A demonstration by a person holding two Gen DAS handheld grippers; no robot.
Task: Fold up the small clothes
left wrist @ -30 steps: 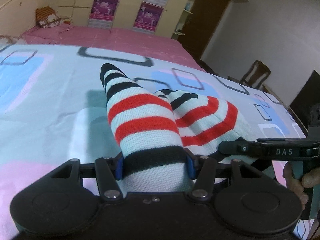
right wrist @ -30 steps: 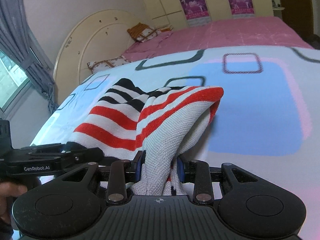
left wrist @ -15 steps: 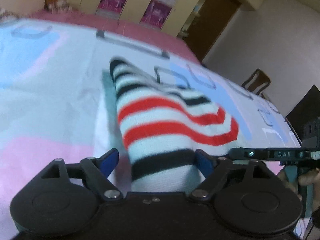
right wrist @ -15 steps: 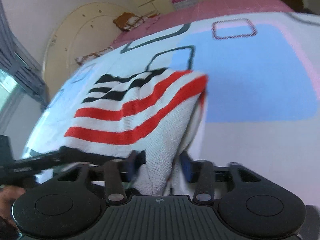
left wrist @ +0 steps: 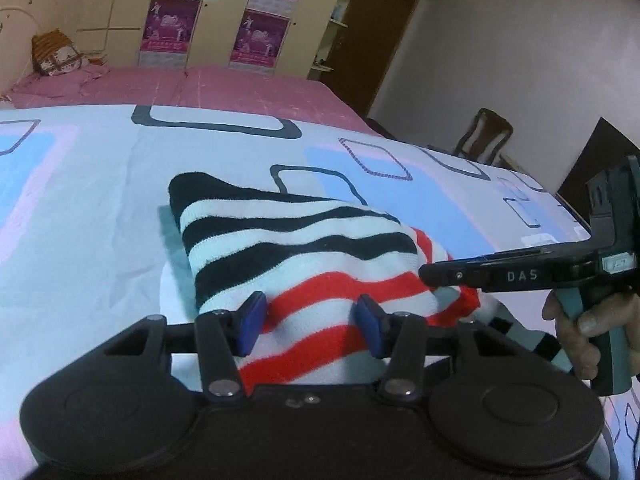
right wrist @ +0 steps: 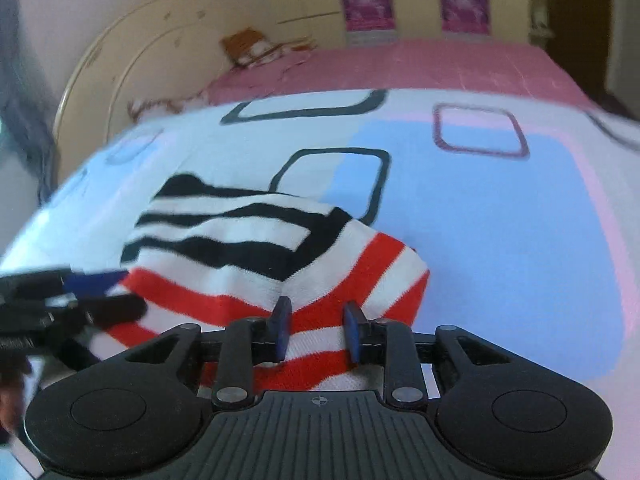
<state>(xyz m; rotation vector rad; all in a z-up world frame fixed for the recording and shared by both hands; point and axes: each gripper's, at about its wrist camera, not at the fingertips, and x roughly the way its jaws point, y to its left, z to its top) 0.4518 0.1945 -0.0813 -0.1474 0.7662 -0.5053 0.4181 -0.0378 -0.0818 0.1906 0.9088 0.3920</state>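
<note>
A small knitted garment (left wrist: pixel 296 248) with black, white and red stripes lies folded over on the patterned bed sheet (left wrist: pixel 80 200). It also shows in the right wrist view (right wrist: pixel 256 256). My left gripper (left wrist: pixel 310 326) is open, its blue pads apart over the red-striped near edge. My right gripper (right wrist: pixel 316 330) is open too, its pads standing either side of the garment's near right edge. The right gripper appears from the side in the left wrist view (left wrist: pixel 500 276), and the left gripper shows blurred at the left of the right wrist view (right wrist: pixel 72 296).
The bed has a pink cover (left wrist: pixel 180 88) at its far end with a cushion (left wrist: pixel 56 56) and a rounded headboard (right wrist: pixel 132 76). A wardrobe with posters (left wrist: pixel 216 12) stands behind. A wooden chair (left wrist: pixel 484 136) and a dark panel (left wrist: pixel 592 168) stand to the right of the bed.
Both grippers have let go of the striped garment and opened. The lifted fold has dropped flat onto the sheet, and both grippers have drawn back a little.
</note>
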